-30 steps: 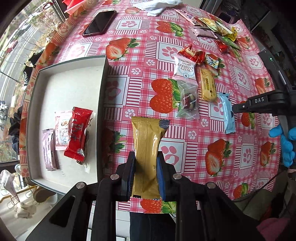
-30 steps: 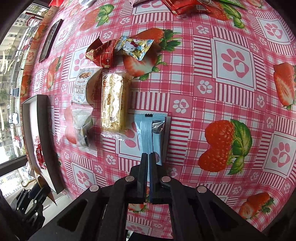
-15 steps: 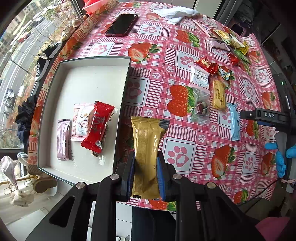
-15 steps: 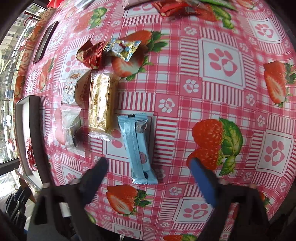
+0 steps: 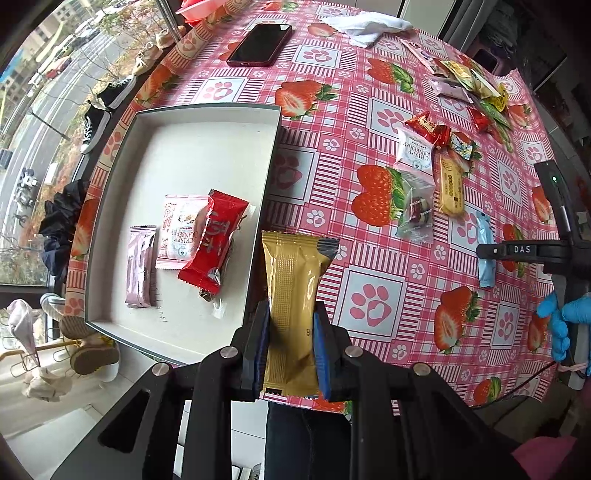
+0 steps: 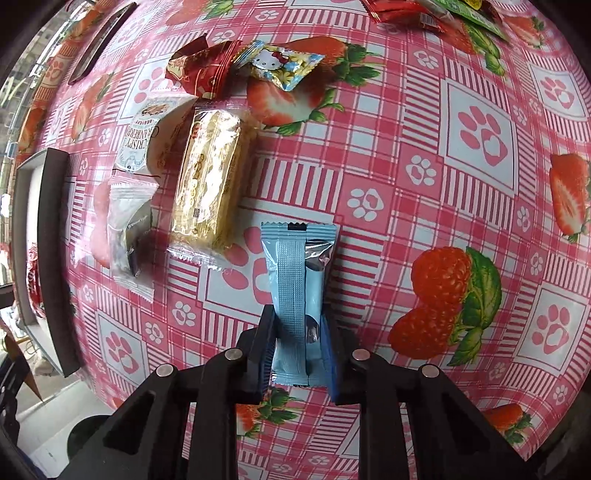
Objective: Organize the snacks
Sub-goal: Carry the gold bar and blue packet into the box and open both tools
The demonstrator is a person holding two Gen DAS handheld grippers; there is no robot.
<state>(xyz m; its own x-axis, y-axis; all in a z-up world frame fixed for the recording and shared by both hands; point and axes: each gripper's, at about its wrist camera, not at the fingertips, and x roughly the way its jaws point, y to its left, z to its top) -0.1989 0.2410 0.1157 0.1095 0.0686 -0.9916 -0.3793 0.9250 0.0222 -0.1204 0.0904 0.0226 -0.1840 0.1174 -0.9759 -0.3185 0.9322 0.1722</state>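
Left tongs (image 5: 291,343): clamped on a gold bar (image 5: 295,291), one, held upright over the counter edge, just right of the tray's right wall. No print readable on it.
Right tongs (image 6: 299,350): jaws have just been closing; now clamped on the lower end of a blue bar (image 6: 297,280), one, whose top end still lies flat on the cloth (image 6: 424,122). In the left view the same arm shows "DAS" in white on its black body.
Tray (image 5: 207,110): one, grey rim, pale floor, on the counter's left side. Holds three packs side by side: mauve bar (image 5: 139,266), pink-white pack (image 5: 181,232) reading "CRISPY CRANBERRY", red pack (image 5: 214,243) lapping over it, with gold characters I cannot read.
Loose near the blue bar: five. Clear pouch (image 6: 129,236), yellow biscuit bar (image 6: 207,181), white pack (image 6: 144,136) reading "CRISPY CRANBERRY", red-gold wrapper (image 6: 201,68), Hello Kitty candy (image 6: 280,64). Biscuit bar lies just left of the blue bar, apart from it.
Far pile (image 5: 469,85): mixed wrappers, pink, yellow, green, red; count unclear, overlapping.
Phone (image 5: 260,44): one, dark screen up, far counter.
White cloth rag (image 5: 369,27): one, crumpled, beside the phone.
Hand (image 5: 565,325): one blue glove, on the right tongs' grip.
Cloth pattern: pink plaid, strawberries, paw prints.
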